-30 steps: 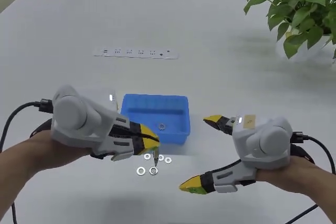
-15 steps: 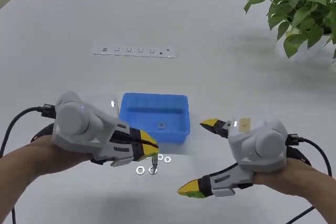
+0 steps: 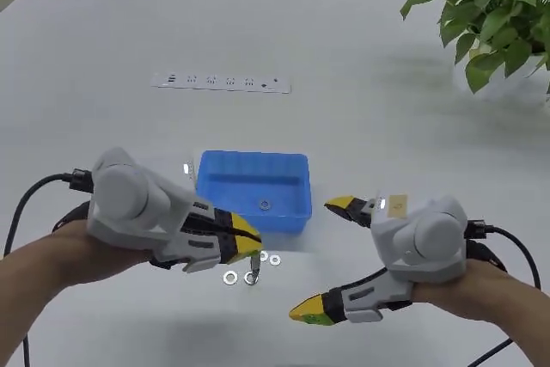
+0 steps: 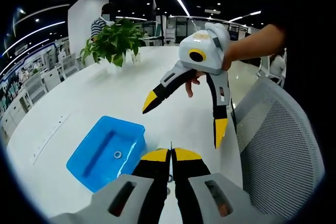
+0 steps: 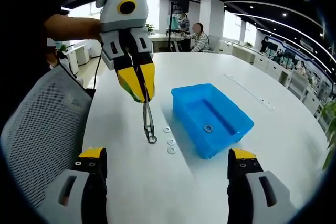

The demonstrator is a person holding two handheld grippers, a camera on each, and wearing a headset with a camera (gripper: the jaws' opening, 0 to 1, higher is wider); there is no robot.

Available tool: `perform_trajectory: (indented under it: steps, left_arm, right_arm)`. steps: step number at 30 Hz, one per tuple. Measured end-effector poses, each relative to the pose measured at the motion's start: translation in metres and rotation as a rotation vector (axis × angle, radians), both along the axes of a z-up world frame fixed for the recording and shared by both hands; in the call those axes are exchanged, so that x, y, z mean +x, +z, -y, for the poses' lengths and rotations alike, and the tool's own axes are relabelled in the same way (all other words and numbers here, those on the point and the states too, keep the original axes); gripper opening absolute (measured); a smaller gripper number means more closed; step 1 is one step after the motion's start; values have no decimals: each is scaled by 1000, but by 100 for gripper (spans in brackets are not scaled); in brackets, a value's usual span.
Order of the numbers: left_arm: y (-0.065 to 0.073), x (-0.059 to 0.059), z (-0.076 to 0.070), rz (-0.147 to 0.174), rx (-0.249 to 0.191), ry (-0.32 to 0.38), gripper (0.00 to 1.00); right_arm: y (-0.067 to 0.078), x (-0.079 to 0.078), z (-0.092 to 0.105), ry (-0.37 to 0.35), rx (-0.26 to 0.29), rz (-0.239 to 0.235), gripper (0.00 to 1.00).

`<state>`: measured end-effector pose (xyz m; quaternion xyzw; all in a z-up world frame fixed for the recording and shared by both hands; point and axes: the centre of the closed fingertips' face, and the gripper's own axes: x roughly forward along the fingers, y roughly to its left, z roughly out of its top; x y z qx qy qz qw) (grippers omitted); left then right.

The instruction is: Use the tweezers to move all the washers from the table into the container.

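While the head view looks down, the left gripper is clamped on the tweezers. Their tips point down among four washers on the table, just in front of the blue container. One more washer lies inside it. Right gripper beside them, jaws wide, holding nothing.

Left gripper view: own jaws pressed together on the tweezers' thin shaft. Container to the left; right gripper hangs ahead, spread.

Right gripper view: tweezer tips sit at the nearest washer — gripped or merely touched, cannot tell. Three more lie between it and the container wall.

Handling, as I judge it: washers are light, flat, hard and slick — apt to skid or flip out. Best to pinch across the ring, one tip through the hole, with gentle pressure.
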<state>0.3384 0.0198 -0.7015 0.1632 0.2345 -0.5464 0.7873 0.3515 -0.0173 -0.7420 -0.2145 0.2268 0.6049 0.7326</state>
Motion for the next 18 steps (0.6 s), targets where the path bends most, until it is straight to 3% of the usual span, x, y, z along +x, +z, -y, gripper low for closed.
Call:
perform_trajectory:
  steps: [8,18]
  left_arm:
    - [-4,-4,-1,-4,7,-2,5]
    - [-3,-7,-1,-1,18,-18,5]
  right_arm:
    - [-1,-2,-3,15,3,-7,94]
    - [-1,-10,-14,75,20,1,81]
